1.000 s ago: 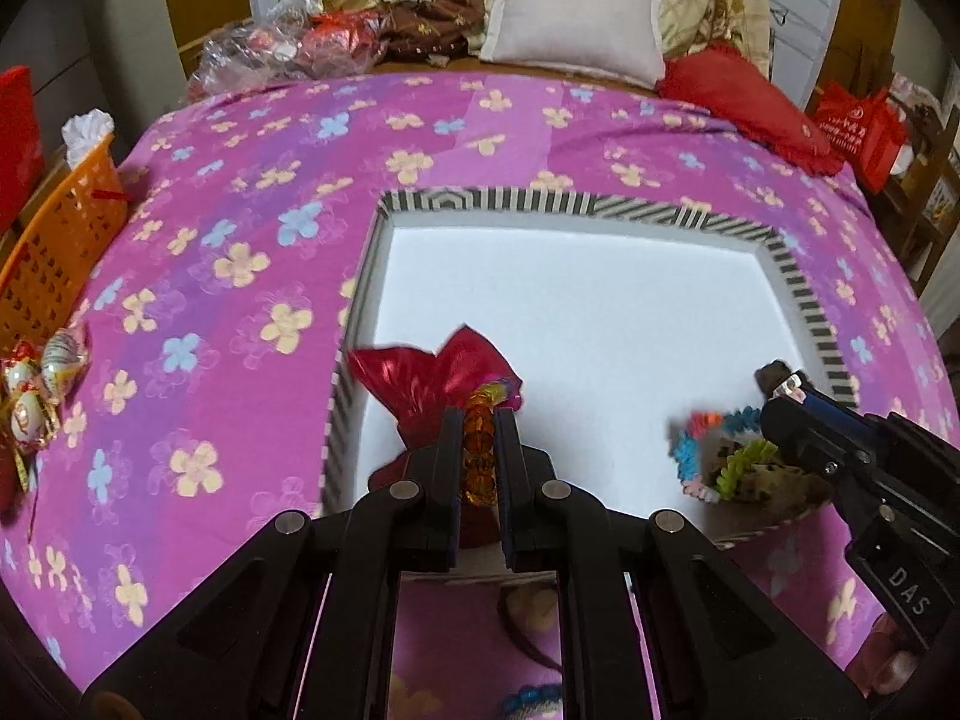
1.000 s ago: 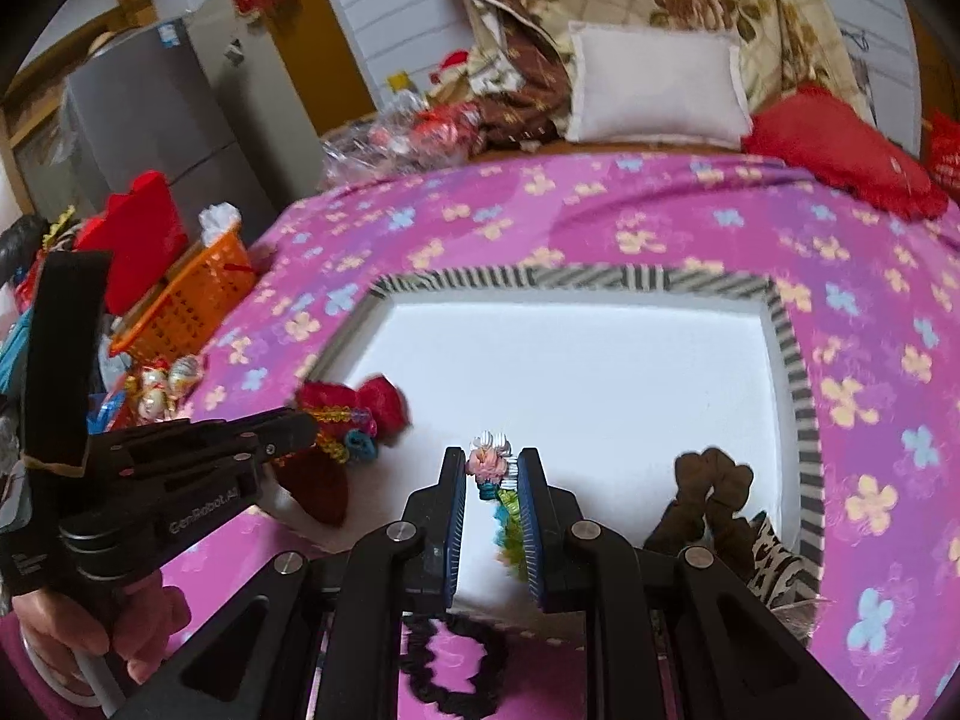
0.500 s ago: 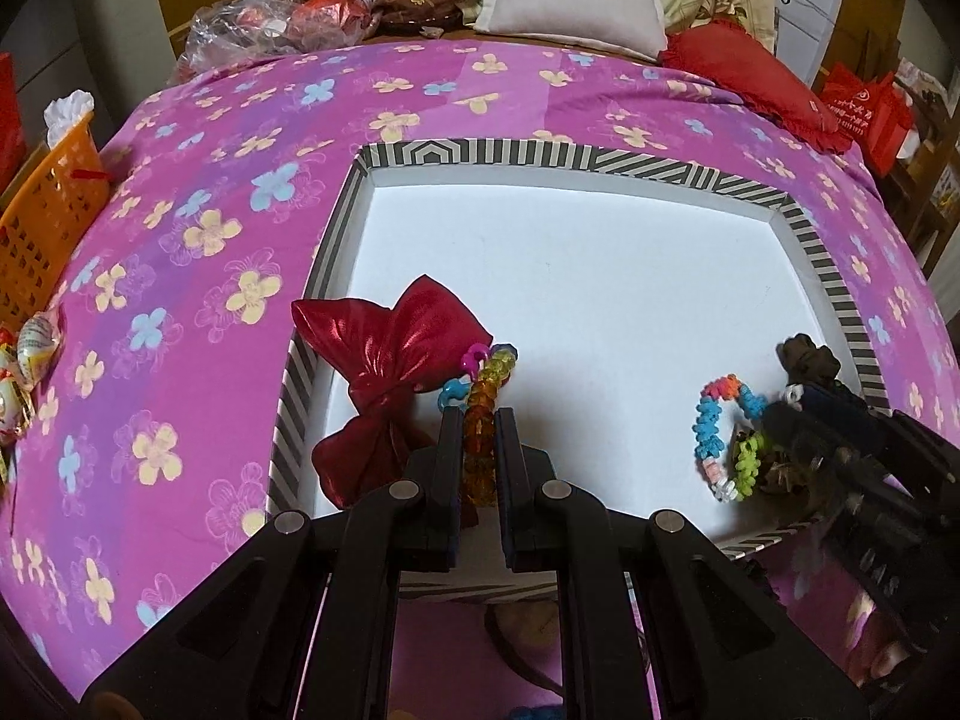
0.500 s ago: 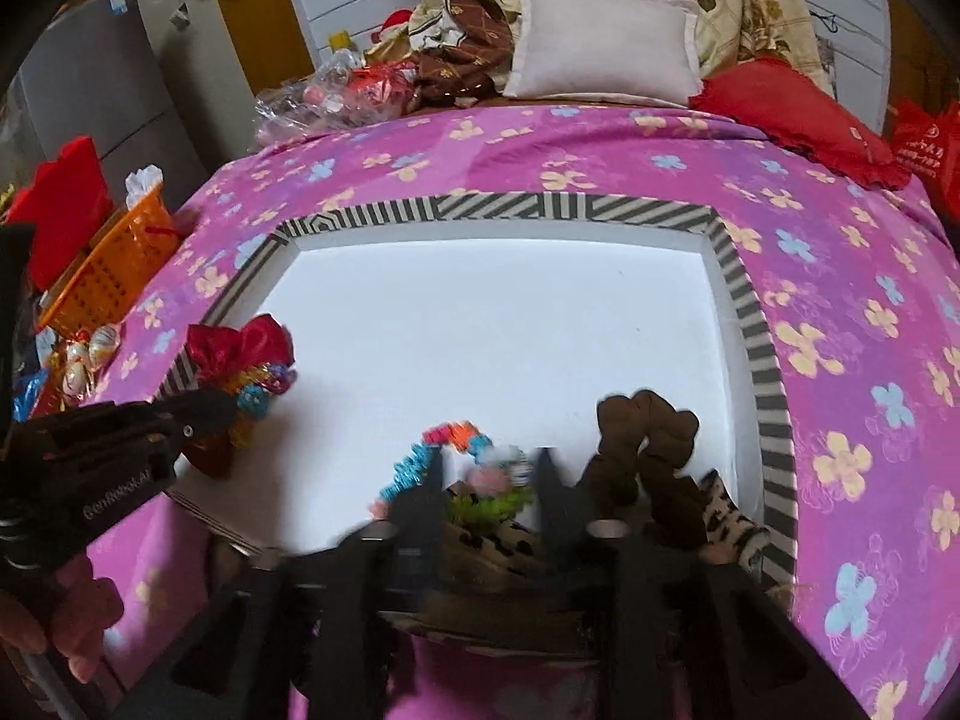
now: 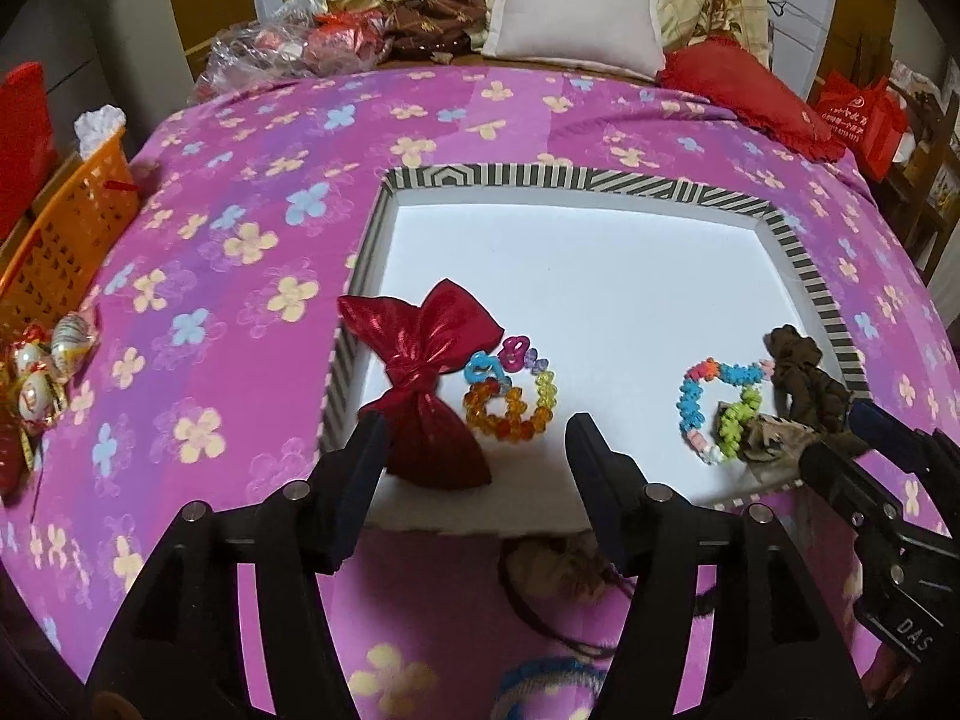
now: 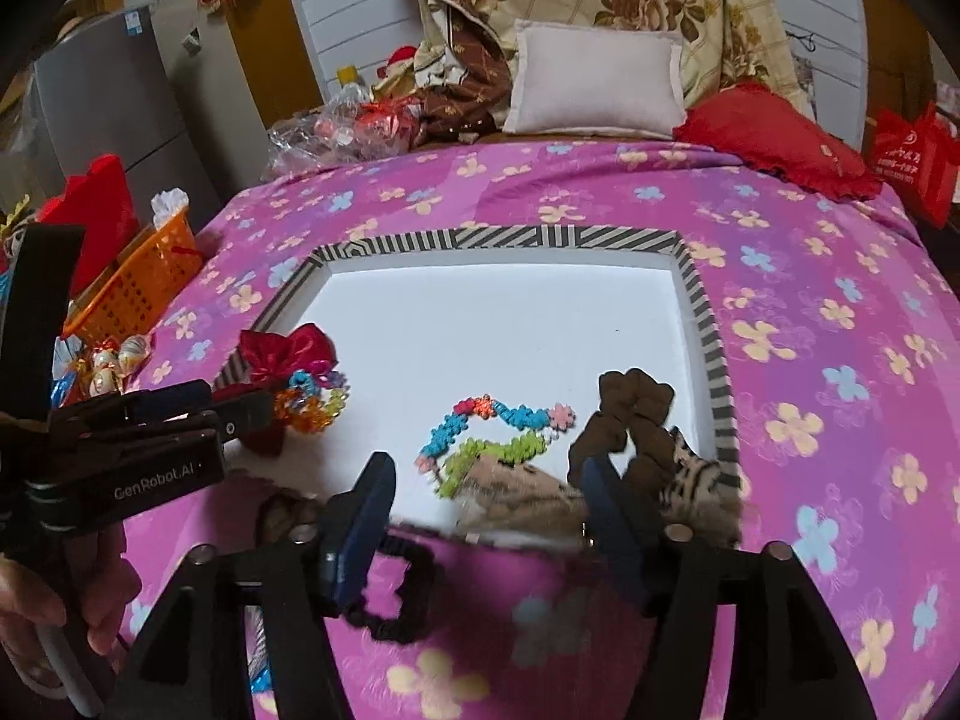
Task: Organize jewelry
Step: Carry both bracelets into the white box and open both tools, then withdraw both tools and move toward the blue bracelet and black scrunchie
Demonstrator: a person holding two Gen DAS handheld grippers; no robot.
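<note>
A white tray with a striped rim [image 5: 708, 192] [image 6: 714, 354] lies on the flowered purple bed. An orange bead bracelet [image 5: 510, 402] [image 6: 312, 399] lies in it beside a red bow [image 5: 429, 378] [image 6: 282, 354]. A blue, pink and green bead bracelet [image 5: 717, 408] [image 6: 489, 435] lies near the tray's front right, next to a brown scrunchie [image 5: 804, 372] [image 6: 630, 420] and a leopard-print piece [image 6: 696, 480]. My left gripper [image 5: 474, 450] is open and empty just short of the orange bracelet. My right gripper [image 6: 489, 498] is open and empty just short of the blue-green bracelet.
A black scrunchie [image 6: 396, 594] and a blue beaded ring [image 5: 546, 675] lie on the bed in front of the tray. An orange basket [image 5: 54, 228] and wrapped sweets [image 5: 42, 372] are at the left. Pillows [image 5: 570, 24] and a red cushion [image 5: 744, 90] lie at the back.
Both grippers have opened and let go of their bracelets, which now lie in the tray. Both grippers have drawn back a little toward the tray's front edge.
</note>
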